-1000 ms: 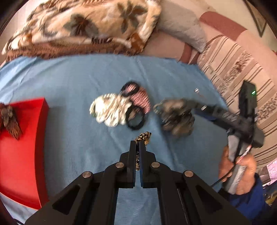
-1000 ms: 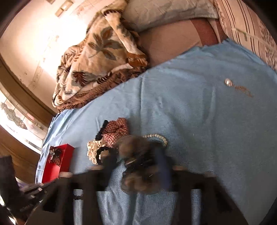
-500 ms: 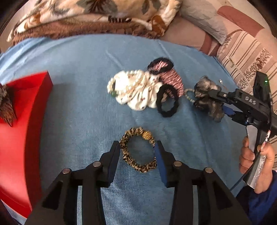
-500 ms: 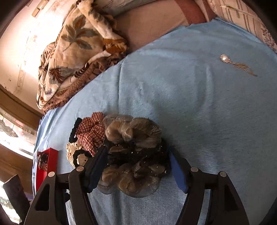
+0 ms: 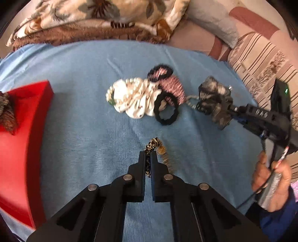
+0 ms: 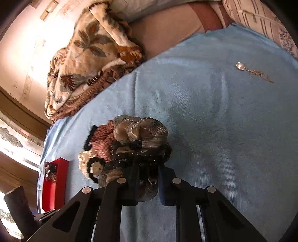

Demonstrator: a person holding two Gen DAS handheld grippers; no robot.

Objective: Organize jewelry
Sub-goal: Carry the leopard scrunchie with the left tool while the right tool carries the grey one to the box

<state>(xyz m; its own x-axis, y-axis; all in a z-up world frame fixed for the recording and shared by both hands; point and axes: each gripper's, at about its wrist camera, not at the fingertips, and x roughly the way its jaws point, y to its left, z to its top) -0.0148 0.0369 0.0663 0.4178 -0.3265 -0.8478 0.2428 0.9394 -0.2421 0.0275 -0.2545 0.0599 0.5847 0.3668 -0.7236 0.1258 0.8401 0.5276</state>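
My left gripper [image 5: 148, 155] is shut on a leopard-print scrunchie [image 5: 153, 144] just above the blue cloth [image 5: 83, 121]. My right gripper [image 6: 147, 167] is shut on a grey-brown ruffled scrunchie [image 6: 141, 134]; it also shows in the left wrist view [image 5: 214, 98] at the right. Between them lies a pile: a white floral scrunchie [image 5: 136, 100], a pink checked scrunchie [image 5: 173, 85], a black hair tie [image 5: 165, 109]. A red box [image 5: 22, 141] stands at the left with a dark feathery piece [image 5: 6, 109] in it.
A silver pendant on a chain [image 6: 249, 69] lies on the cloth at the far right. A floral blanket [image 5: 93, 16] and pillows line the far edge. A striped cushion [image 5: 260, 61] is at the right. A pearl strand [image 5: 191, 101] peeks out beside the right gripper.
My left gripper closed on the leopard scrunchie, which lay flat between its open fingers half a second ago. My right gripper closed tighter on the grey-brown scrunchie.
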